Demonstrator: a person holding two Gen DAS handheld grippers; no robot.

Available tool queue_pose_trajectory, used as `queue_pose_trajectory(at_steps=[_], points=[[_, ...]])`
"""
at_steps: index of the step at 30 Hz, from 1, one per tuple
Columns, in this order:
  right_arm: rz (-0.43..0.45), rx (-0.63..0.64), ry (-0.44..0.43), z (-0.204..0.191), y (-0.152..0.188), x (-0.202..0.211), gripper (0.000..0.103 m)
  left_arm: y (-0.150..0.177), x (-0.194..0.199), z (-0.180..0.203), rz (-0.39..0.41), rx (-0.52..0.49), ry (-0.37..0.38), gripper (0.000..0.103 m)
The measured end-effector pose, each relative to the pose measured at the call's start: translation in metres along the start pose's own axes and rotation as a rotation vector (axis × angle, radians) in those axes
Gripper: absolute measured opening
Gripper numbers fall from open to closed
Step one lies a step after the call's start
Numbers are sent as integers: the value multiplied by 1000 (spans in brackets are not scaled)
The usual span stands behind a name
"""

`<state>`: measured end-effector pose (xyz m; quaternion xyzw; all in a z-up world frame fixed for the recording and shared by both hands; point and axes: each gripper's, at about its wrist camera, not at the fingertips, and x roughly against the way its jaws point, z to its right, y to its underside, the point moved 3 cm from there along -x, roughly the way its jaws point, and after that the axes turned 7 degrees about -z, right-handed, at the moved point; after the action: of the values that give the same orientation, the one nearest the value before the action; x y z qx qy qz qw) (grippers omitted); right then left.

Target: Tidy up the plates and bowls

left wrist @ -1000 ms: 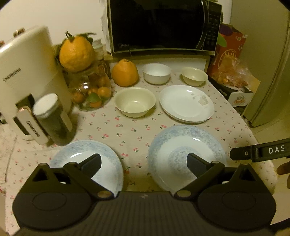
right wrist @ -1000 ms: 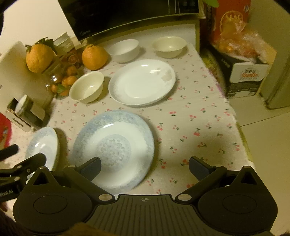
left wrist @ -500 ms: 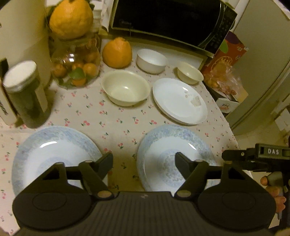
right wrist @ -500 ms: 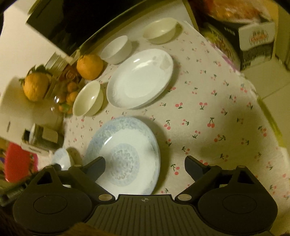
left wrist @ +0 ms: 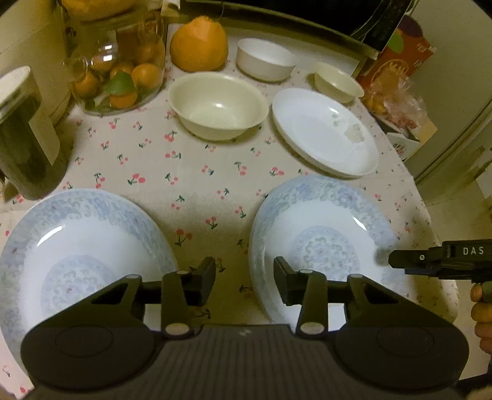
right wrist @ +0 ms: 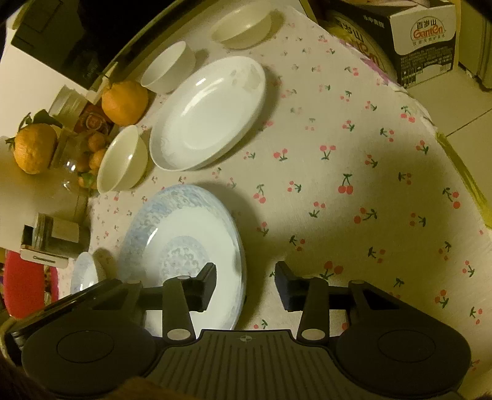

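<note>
Now both grippers' jaws have just been closing. Left gripper (left wrist: pixel 244 280), part open, empty, hangs between two blue-patterned plates (left wrist: pixel 80 249). Right gripper (right wrist: pixel 245 284), unclenched, straddles the right plate's rim (right wrist: pixel 241 270).

The left blue-patterned plate (left wrist: pixel 77 246) is cut off at the left wrist picture's left edge, its near rim hidden behind the left gripper (left wrist: pixel 244 281). The microwave (left wrist: pixel 292 12) — back of the bench — shows only its bottom strip; the dark jar (left wrist: pixel 27 138) is blurred.
</note>
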<state>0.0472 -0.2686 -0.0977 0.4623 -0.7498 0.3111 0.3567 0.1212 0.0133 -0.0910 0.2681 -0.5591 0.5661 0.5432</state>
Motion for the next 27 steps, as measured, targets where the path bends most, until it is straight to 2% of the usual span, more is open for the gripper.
queue_pose_trajectory(at_steps=[4,13,18,21,27], points=[[-12,7,12,-1,2,-6,34,0,-4,3,-3,-9,5,34],[-2,19,31,-3,2,-10,23,2,-12,9,-14,-32,15,17],[7,37,37,-5,2,-12,15,3,-14,11,-8,-39,27,11],[0,52,24,-8,3,-14,8,3,-14,12,-1,-47,25,10],[22,90,58,-15,7,-13,9,5,-13,12,11,-39,34,9]])
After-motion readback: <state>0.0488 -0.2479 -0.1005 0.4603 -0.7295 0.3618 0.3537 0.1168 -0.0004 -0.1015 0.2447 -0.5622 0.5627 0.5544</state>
